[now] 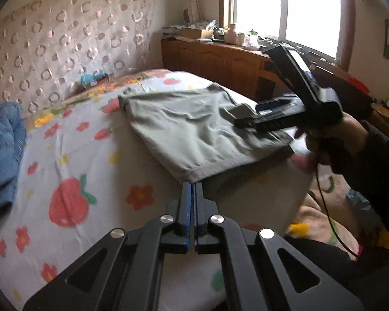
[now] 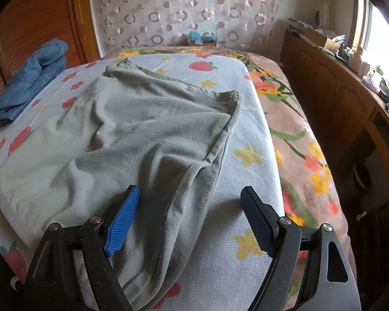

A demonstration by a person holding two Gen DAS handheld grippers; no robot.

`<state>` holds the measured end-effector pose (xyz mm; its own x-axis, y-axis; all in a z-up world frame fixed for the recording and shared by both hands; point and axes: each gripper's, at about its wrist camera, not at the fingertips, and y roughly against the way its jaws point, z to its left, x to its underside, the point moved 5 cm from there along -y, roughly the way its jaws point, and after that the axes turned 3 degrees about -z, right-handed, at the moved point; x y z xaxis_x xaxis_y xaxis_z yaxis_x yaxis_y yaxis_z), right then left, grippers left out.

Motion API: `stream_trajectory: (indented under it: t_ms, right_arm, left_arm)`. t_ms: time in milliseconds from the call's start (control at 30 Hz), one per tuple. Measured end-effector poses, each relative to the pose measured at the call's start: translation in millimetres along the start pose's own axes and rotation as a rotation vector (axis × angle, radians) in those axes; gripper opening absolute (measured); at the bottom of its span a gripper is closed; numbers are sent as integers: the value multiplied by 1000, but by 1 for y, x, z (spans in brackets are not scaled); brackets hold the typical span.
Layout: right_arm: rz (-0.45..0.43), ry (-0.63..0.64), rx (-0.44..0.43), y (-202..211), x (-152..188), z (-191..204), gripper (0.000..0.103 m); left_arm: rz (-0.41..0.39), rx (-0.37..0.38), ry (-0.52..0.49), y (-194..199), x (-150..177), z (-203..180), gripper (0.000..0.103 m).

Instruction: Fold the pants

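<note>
On the flowered bedsheet [image 2: 246, 119], left hand-held gripper [image 1: 194, 185] pinches grey pants [image 2: 132, 134]; right hand-held gripper [image 2: 192, 194] gapes empty.

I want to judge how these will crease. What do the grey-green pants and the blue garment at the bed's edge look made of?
Grey-green pants: soft matte knit, probably cotton jersey; limp rounded wrinkles.
Blue garment: looks like denim; faded blue, visible stitched seams.

Grey-green pants [image 2: 132, 134] on flowered sheet [image 2: 246, 119], right gripper [image 2: 190, 194] wide above hem
</note>
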<state>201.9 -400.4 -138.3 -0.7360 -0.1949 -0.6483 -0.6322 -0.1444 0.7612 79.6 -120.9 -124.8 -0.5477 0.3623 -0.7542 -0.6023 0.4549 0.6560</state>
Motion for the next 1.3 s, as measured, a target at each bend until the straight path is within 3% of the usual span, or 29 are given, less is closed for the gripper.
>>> stream_trajectory:
  t_ms: [333,667,967,1300]
  right_arm:
    - [1,0,0,0,0,0,82]
    - [1,0,0,0,0,0,82]
    - [0,0,0,0,0,0,82]
    - [0,0,1,0,0,0,82]
  left_arm:
    - [39,-10,60,-9,12,8,0]
    - [-3,-64,59,-5,-1,15,22]
    - [61,-68,117,-34,-12,32,38]
    - [104,-90,178,-56,-7,43,40]
